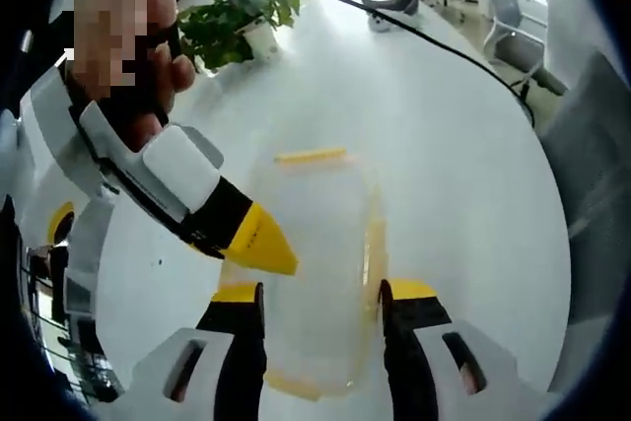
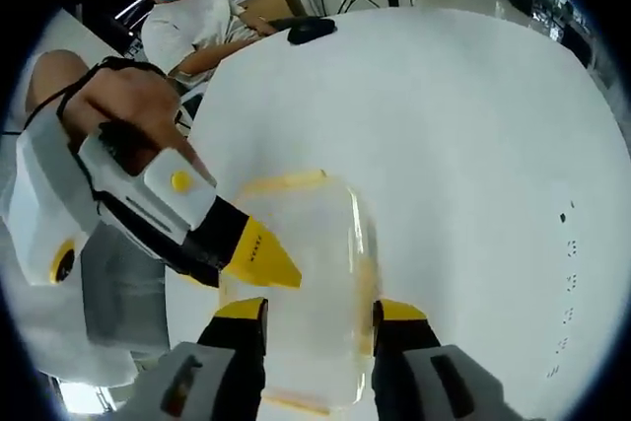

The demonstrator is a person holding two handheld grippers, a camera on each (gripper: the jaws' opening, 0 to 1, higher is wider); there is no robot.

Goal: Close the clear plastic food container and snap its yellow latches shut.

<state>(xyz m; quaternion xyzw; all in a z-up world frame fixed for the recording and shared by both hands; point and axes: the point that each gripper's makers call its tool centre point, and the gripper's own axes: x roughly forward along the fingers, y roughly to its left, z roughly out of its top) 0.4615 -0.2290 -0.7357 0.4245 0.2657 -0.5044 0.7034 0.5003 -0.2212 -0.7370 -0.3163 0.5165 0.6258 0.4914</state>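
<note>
White round surface (image 1: 444,125), office behind it: a potted plant (image 1: 242,17), a black cable (image 1: 434,36) and chairs at the far side in the left gripper view; a seated person (image 2: 202,27) beyond the edge in the right gripper view.

Left claw (image 1: 320,298): jaws wide apart, one on each side of the container (image 1: 315,253), not closed on it. Whether the tips touch the walls cannot be told.

Right claw (image 2: 311,315): same stance, jaws wide, straddling the container (image 2: 296,273) from the opposite side, gripping nothing.

Each claw also appears in the other's view, entering from the left with its yellow tip at the container's edge; the holder's hand (image 2: 128,105) sits behind it.

Container: clear plastic, rectangular, flat on the surface between the two claws. Lid appears to be on. Yellow latches: one on the far short side (image 1: 311,156), one along the right long side (image 1: 375,253), one at the near end (image 1: 296,384).

Progress, judged: lid likely placed; snapping remains. The far latch looks flared outward, so probably open.

Unclear:
- clear plastic on white gives weak edges; lid seating uncertain;
- latch on the left long side hidden by claw tip;
- state of each latch hard to read;
- contents, if any, not discernible.
</note>
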